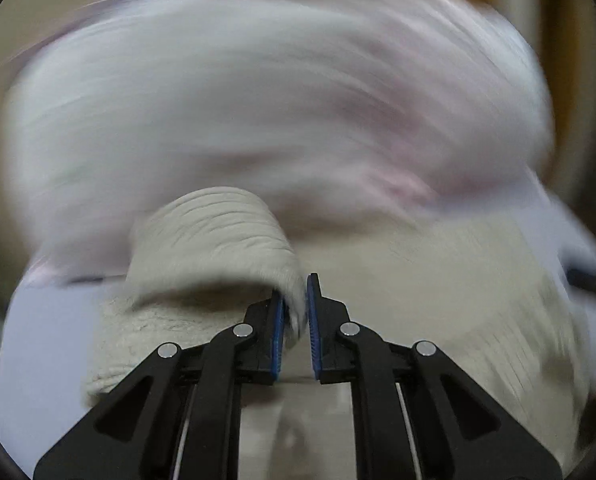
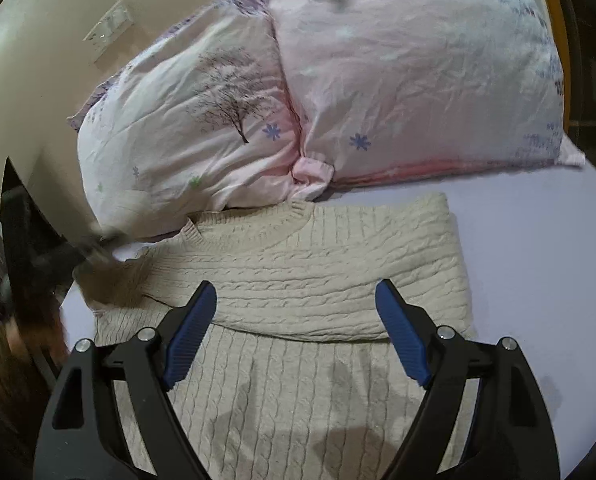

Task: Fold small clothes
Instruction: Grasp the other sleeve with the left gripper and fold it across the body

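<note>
Left gripper (image 1: 296, 312) pinching sweater (image 1: 218, 236) (blurred), right gripper (image 2: 296, 320) spread

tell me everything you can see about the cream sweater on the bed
The sweater is cream cable knit with a ribbed round collar. It lies on the lilac bed sheet, its collar end by the pink floral pillows. Its upper part is folded over the lower, leaving a curved edge across the middle. The left tongs are shut on a lifted fold of it, blurred by motion. The right tongs hang open over the fold edge; whether they touch it is unclear.
</note>
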Available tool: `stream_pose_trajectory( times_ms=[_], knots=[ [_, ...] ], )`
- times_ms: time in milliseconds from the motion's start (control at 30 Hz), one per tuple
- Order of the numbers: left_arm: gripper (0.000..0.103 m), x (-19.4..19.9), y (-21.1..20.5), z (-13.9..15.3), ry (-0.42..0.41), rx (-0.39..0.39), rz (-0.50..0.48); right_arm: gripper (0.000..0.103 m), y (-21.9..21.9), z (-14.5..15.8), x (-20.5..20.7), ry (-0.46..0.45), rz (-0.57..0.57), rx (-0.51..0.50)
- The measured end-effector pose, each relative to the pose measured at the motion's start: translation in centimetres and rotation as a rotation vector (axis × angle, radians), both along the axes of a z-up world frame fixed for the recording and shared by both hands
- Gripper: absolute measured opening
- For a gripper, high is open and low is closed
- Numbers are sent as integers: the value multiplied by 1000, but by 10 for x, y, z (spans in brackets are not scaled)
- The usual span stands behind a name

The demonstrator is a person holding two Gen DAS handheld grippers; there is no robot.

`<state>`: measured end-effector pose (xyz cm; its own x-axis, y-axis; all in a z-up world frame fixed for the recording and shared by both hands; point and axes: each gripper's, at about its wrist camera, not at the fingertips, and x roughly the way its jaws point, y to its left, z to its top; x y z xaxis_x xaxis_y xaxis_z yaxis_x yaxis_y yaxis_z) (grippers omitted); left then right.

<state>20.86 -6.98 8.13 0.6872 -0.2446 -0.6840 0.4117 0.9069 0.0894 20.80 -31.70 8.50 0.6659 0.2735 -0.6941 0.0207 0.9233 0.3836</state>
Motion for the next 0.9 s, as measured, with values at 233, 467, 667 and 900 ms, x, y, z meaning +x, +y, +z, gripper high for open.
stream_pose_trajectory(
  times_ms=[233,467,667,900],
  knots=[
    [68,-59,-13,4,-82,23,-109,79,-24,-26,7,109,-29,130],
    [68,-92,98,9,33,-140,35,53,0,-50,55,235,44,296],
    [72,-132,116,-21,131,-153,63,59,68,-45,121,247,89,174],
    [73,-141,128,-35,173,-154,106,6,113,-66,172,236,68,9]
  ],
)
